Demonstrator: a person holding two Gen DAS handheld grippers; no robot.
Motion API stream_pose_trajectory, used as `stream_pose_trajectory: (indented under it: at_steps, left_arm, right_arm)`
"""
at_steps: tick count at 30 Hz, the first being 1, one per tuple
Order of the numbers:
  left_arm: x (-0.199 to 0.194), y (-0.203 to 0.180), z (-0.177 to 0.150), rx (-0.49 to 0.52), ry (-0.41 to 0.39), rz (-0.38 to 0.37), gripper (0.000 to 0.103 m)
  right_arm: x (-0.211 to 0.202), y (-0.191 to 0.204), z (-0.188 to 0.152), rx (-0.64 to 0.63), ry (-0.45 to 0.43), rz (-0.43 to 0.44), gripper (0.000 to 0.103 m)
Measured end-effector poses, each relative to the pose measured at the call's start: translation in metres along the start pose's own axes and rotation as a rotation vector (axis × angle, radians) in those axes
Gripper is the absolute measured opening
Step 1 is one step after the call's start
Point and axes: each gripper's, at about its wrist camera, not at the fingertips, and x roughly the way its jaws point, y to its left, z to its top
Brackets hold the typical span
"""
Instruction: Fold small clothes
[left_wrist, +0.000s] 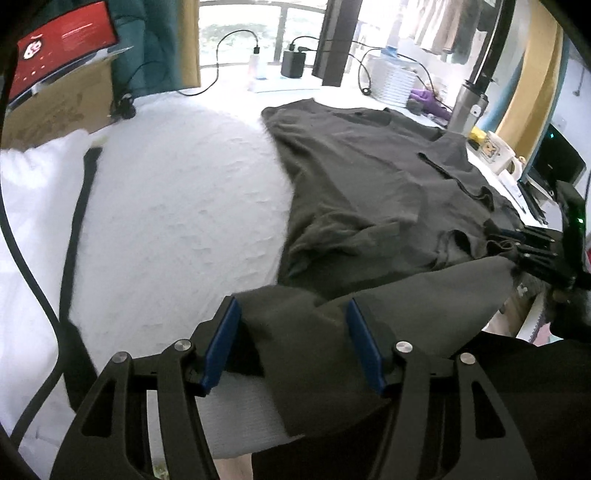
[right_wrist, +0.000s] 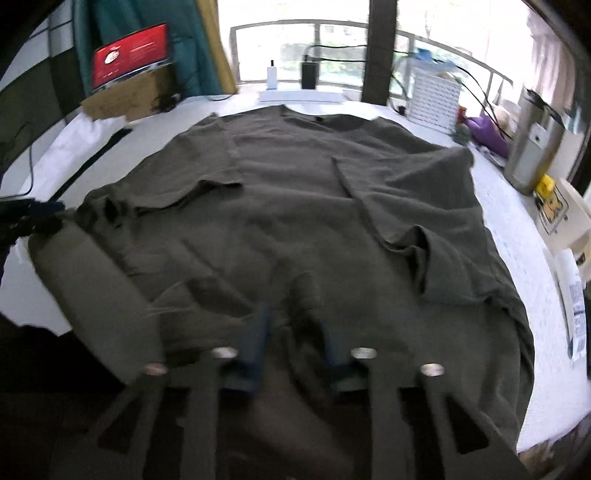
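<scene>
Shirt (right_wrist: 295, 192) hem lies between both tongs (left_wrist: 291, 343) (right_wrist: 295, 343).

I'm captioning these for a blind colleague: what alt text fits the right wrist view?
A dark olive T-shirt lies spread on a white-covered table, collar toward the window, both sleeves folded inward. The right gripper, blurred, sits at its near hem.
</scene>
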Motion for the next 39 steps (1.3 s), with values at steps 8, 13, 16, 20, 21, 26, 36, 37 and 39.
stream_pose_trajectory:
  at_steps: [8,13,16,20,21,26,36,37,39]
  left_arm:
    - [-0.002,0.001,-0.005,-0.011,-0.024,-0.038,0.06]
    - [-0.014,-0.012,-0.009,0.043,-0.066,-0.101,0.011]
    - [-0.035,-0.017,-0.004,0.05,-0.133,-0.129,0.007]
    - [-0.07,-0.026,0.004,0.071,-0.217,-0.18,0.007]
    - [-0.078,-0.028,0.005,0.08,-0.233,-0.192,0.007]
    - [-0.098,-0.036,0.002,0.141,-0.27,-0.24,0.007]
    - [-0.017,-0.019,-0.023,0.083,0.044,-0.187,0.011]
    - [-0.018,-0.018,-0.023,0.077,0.046,-0.191,0.019]
    - [-0.024,-0.015,-0.021,0.07,0.038,-0.194,0.038]
  right_arm:
    - [-0.052,-0.039,0.005,0.104,-0.111,-0.087,0.007]
    - [-0.093,-0.075,0.009,0.187,-0.212,-0.169,0.006]
    - [-0.111,-0.086,0.012,0.21,-0.265,-0.189,0.006]
    - [-0.136,-0.095,0.015,0.226,-0.331,-0.216,0.006]
    - [-0.141,-0.098,0.015,0.231,-0.347,-0.231,0.006]
    - [-0.161,-0.122,0.008,0.296,-0.399,-0.297,0.006]
    - [-0.124,-0.14,-0.016,0.371,-0.305,-0.256,0.006]
    - [-0.123,-0.139,-0.016,0.371,-0.303,-0.252,0.006]
    - [-0.121,-0.138,-0.016,0.37,-0.302,-0.247,0.006]
